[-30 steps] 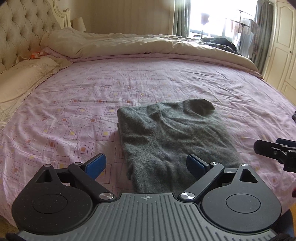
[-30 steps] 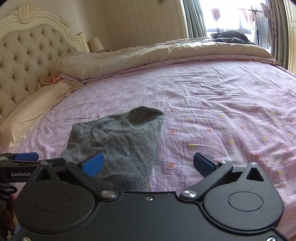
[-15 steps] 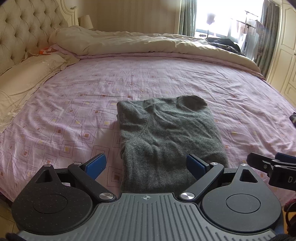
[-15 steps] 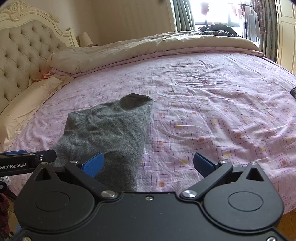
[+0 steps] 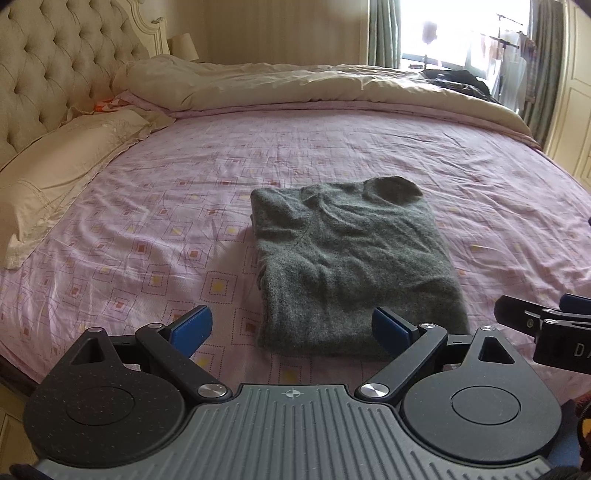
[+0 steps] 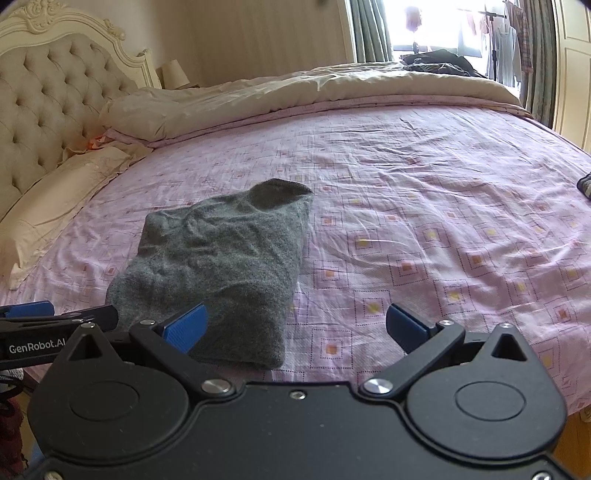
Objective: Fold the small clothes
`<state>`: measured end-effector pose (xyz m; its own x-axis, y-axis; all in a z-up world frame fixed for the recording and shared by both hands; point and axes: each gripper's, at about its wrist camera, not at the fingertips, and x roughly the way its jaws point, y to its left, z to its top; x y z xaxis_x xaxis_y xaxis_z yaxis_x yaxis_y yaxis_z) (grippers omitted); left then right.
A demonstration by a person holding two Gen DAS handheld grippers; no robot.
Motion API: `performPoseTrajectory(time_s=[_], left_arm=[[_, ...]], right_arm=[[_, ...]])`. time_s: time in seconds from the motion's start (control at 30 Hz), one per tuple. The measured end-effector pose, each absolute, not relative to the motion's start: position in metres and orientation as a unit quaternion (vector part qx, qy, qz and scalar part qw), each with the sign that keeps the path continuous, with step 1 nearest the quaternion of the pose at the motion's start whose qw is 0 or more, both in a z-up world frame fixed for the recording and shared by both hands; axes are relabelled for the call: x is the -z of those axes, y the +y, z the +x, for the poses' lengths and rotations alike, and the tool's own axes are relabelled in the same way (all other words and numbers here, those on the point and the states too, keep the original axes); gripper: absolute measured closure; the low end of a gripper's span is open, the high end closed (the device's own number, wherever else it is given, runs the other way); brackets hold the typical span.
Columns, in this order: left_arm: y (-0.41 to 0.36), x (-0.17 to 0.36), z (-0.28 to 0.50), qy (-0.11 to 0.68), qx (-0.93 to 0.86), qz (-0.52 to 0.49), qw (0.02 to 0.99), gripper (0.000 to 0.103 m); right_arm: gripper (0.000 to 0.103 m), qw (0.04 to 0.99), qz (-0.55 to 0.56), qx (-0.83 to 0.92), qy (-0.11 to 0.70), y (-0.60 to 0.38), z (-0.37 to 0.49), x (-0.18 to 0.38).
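Pink sheet (image 5: 332,155) lay bare all round folded grey sweater (image 5: 351,258); pillow (image 5: 62,177) well left, rolled duvet (image 5: 314,88) blocked far side, dark item (image 6: 585,186) at right edge

**A bedroom in a home**

A wide bed (image 5: 332,147) fills almost the whole scene, covered by a pink sheet (image 6: 443,206) printed with small squares. At its head stands a cream tufted headboard (image 5: 55,74) with a carved frame. A cream pillow (image 5: 62,166) lies below it, and a beige duvet (image 5: 332,85) is bunched along the far side. A small lamp (image 6: 175,74) stands beside the headboard. Daylight comes through a window (image 5: 454,33) with grey-green curtains (image 5: 378,31), where clothes hang on a drying rack (image 6: 509,37). Cream panelled wardrobe doors (image 5: 576,122) stand at the right. A folded grey sweater (image 5: 351,258) rests on the sheet.
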<state>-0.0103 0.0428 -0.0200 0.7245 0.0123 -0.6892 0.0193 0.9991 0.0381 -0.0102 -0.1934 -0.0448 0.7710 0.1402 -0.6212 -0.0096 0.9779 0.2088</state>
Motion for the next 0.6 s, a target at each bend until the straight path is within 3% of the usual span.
performPoseTrajectory(time_s=[0.6], left_arm=[[0.0421,0.0216,-0.0099,0.382,-0.003,0.017,0.924,0.009]], right_arm=[[0.000,0.932,0.081,-0.028,0.352,-0.1930,-0.0061,0.0404]])
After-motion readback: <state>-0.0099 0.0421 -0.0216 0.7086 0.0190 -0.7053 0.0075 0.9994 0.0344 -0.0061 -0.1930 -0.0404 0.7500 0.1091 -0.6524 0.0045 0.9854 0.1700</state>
